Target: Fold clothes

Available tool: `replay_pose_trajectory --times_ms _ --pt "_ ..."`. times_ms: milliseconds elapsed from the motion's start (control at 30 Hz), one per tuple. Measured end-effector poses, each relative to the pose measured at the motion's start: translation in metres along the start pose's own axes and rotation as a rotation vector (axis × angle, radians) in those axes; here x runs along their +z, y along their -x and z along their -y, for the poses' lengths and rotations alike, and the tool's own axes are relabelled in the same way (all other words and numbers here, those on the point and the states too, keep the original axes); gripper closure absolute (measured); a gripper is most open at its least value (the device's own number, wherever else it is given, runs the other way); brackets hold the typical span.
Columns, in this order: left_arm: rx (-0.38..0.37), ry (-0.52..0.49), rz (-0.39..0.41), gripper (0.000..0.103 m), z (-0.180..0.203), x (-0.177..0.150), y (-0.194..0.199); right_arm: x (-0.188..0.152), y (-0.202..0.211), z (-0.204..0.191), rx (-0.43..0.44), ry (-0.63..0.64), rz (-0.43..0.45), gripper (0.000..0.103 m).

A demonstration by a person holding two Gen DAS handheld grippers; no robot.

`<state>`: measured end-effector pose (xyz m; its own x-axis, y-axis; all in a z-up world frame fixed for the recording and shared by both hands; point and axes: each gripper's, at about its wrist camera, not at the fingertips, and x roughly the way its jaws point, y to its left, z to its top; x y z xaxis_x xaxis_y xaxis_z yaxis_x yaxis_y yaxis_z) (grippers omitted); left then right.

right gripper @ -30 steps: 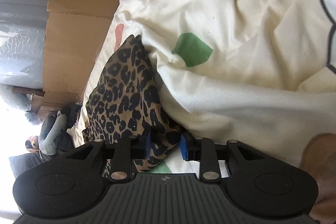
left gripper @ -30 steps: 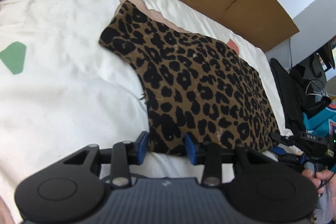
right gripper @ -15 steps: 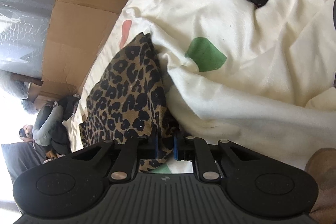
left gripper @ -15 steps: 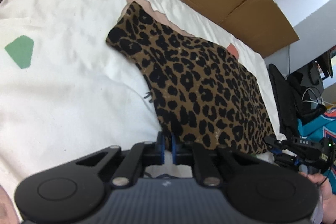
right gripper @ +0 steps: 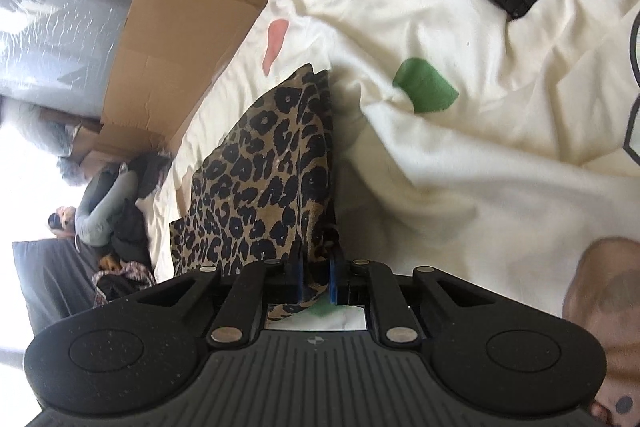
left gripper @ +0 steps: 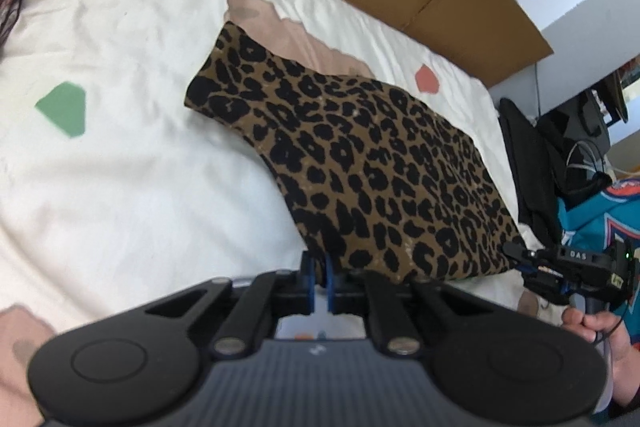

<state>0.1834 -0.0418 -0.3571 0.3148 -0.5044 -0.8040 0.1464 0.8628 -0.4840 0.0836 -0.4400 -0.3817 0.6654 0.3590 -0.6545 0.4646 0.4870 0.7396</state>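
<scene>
Both grippers, left [left gripper: 318, 277] and right [right gripper: 316, 277], clenched on near hem corners of leopard top [left gripper: 360, 163]; lift evenly, keep hem taut, fold away.

2 close wrist views, opposite ends, sharing leopard garment [left gripper: 372, 163]
</scene>
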Motion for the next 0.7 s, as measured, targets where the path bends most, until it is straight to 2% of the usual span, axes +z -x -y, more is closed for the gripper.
replay_pose_trajectory --times_ms 200,333,700 --pt "0.007 -0.012 -0.077 0.098 -0.004 -0.008 0.002 -0.015 0.002 -0.005 -0.002 0.057 -0.094 0.093" --pt "0.006 -0.006 -0.113 0.098 -0.003 -0.011 0.001 -0.021 0.005 -0.007 -0.004 0.081 -0.121 0.093" --pt "-0.041 -0.061 -0.226 0.097 0.014 -0.028 -0.009 -0.006 0.016 -0.009 -0.040 0.127 -0.074 0.094"
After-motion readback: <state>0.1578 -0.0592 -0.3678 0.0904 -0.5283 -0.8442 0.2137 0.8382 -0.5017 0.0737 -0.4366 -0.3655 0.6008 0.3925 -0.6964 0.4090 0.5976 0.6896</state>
